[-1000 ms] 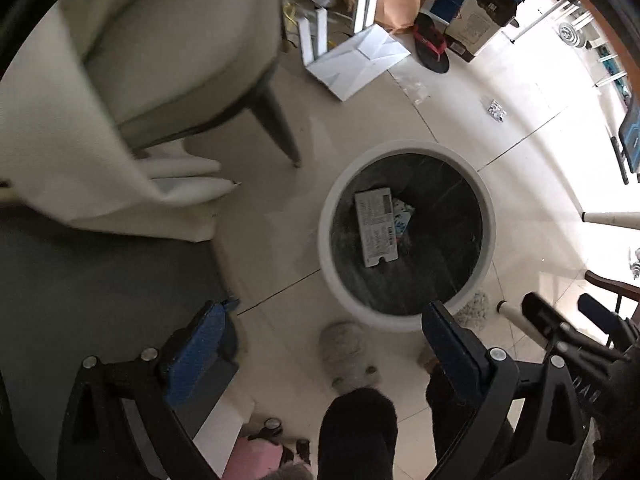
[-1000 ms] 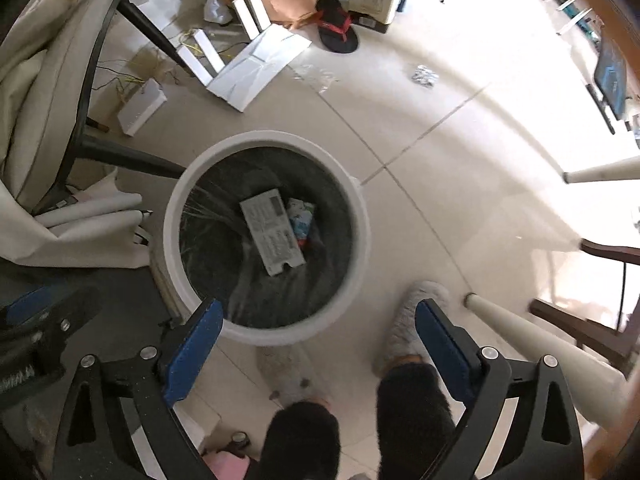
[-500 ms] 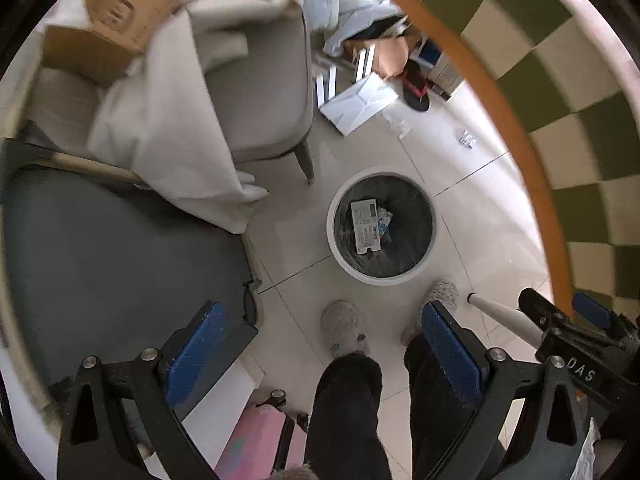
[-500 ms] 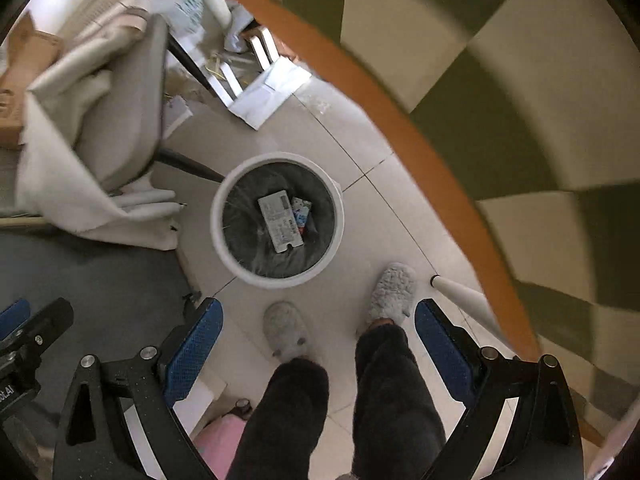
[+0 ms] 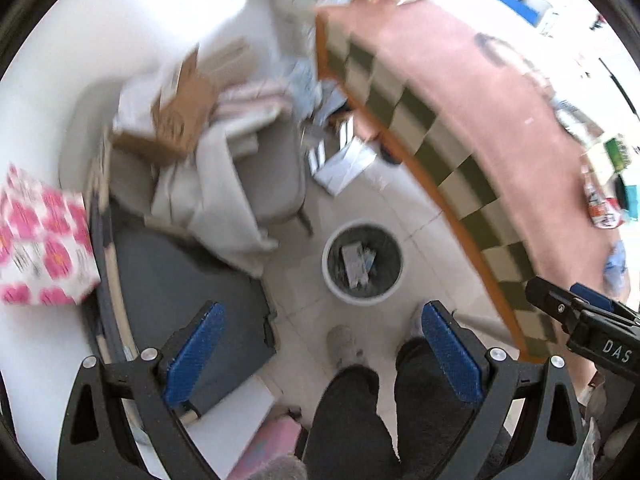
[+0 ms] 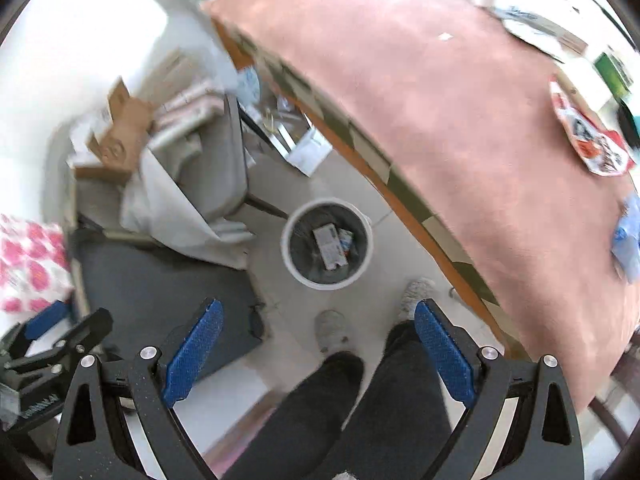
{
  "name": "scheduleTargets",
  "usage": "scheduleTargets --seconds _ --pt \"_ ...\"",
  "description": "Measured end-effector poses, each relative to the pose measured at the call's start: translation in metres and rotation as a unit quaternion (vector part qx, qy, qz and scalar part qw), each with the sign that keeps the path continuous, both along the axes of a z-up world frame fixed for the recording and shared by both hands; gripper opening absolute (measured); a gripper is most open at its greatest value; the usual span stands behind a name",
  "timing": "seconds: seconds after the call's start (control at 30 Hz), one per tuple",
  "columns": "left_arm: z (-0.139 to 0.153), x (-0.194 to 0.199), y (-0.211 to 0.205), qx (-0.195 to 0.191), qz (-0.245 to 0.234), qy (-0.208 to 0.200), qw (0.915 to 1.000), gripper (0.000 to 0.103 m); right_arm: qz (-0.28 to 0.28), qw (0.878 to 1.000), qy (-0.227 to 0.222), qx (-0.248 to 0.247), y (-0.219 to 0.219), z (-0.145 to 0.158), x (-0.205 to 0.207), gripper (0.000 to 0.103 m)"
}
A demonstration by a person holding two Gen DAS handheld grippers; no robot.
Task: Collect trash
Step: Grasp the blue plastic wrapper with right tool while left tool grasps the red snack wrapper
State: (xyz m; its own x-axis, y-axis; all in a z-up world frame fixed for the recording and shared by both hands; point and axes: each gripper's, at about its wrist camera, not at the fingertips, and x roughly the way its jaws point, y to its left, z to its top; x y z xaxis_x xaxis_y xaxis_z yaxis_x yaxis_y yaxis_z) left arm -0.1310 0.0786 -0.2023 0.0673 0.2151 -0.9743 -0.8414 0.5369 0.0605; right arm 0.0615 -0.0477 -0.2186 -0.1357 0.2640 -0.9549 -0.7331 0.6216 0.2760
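Both grippers (image 5: pixel 322 350) (image 6: pixel 318 346) wide apart, empty, high above bin (image 6: pixel 327 243).

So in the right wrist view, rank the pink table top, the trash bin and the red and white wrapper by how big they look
1. pink table top
2. trash bin
3. red and white wrapper, though it sits nearer the camera than the bin on the floor.
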Motion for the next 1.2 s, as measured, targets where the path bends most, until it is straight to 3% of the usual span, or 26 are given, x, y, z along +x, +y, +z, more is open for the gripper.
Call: scheduleTargets --seconds 0.13,0.27,0.37,0.53,0.63,0.7,0.77,0.9,0.93,0.97,1.0,1.07,1.1,1.13,1.2 --pt "0.039 0.071 -0.013 0.057 -0.071 -0.012 0.9958 0.101 -0.095 0.995 0.014 0.015 -0.044 0.030 0.065 0.098" --pt "0.041 0.157 -0.036 0.055 -0.140 -0.017 0.9886 0.103 -0.199 0.980 0.007 -0.009 -0.109 0.029 0.142 0.098" --pt "0.023 0.213 -0.052 0.029 -0.176 -0.013 0.9839 0.103 -0.283 0.958 0.003 -0.043 -0.167 0.009 0.205 0.098" --pt "-0.026 0.312 -0.078 -0.059 -0.217 -0.015 0.9742 0.103 -0.369 0.925 0.038 -0.080 -0.223 -0.053 0.280 0.098" --pt "-0.054 0.358 -0.080 -0.094 -0.221 -0.009 0.9706 0.102 -0.383 0.918 0.065 -0.081 -0.229 -0.082 0.306 0.097" --pt "-0.073 0.385 -0.078 -0.118 -0.221 -0.005 0.9681 0.100 -0.382 0.917 0.079 -0.079 -0.225 -0.097 0.316 0.088" --pt "-0.089 0.405 -0.074 -0.140 -0.218 -0.005 0.9658 0.083 -0.375 0.920 0.083 -0.083 -0.218 -0.105 0.320 0.076" --pt "-0.112 0.436 -0.071 -0.169 -0.221 -0.005 0.9603 0.063 -0.364 0.924 0.055 -0.103 -0.211 -0.104 0.320 0.064" --pt "-0.116 0.441 -0.073 -0.171 -0.227 -0.001 0.9589 0.047 -0.364 0.924 0.053 -0.103 -0.210 -0.104 0.320 0.060" --pt "-0.120 0.446 -0.075 -0.173 -0.234 0.004 0.9566 0.041 -0.364 0.924 0.051 -0.104 -0.211 -0.103 0.318 0.053" --pt "-0.118 0.448 -0.078 -0.171 -0.239 -0.001 0.9558 0.040 -0.364 0.924 0.050 -0.104 -0.212 -0.103 0.318 0.049" --pt "-0.113 0.453 -0.086 -0.156 -0.259 0.000 0.9532 0.018 -0.362 0.926 0.051 -0.096 -0.216 -0.102 0.318 0.034" --pt "-0.111 0.454 -0.087 -0.143 -0.261 0.006 0.9545 0.006 -0.359 0.927 0.053 -0.096 -0.218 -0.101 0.318 0.033" --pt "-0.109 0.454 -0.088 -0.134 -0.264 0.009 0.9552 0.001 -0.357 0.928 0.053 -0.095 -0.220 -0.100 0.318 0.031" --pt "-0.106 0.452 -0.087 -0.137 -0.260 0.003 0.9558 0.001 -0.354 0.929 0.050 -0.093 -0.225 -0.099 0.321 0.028"
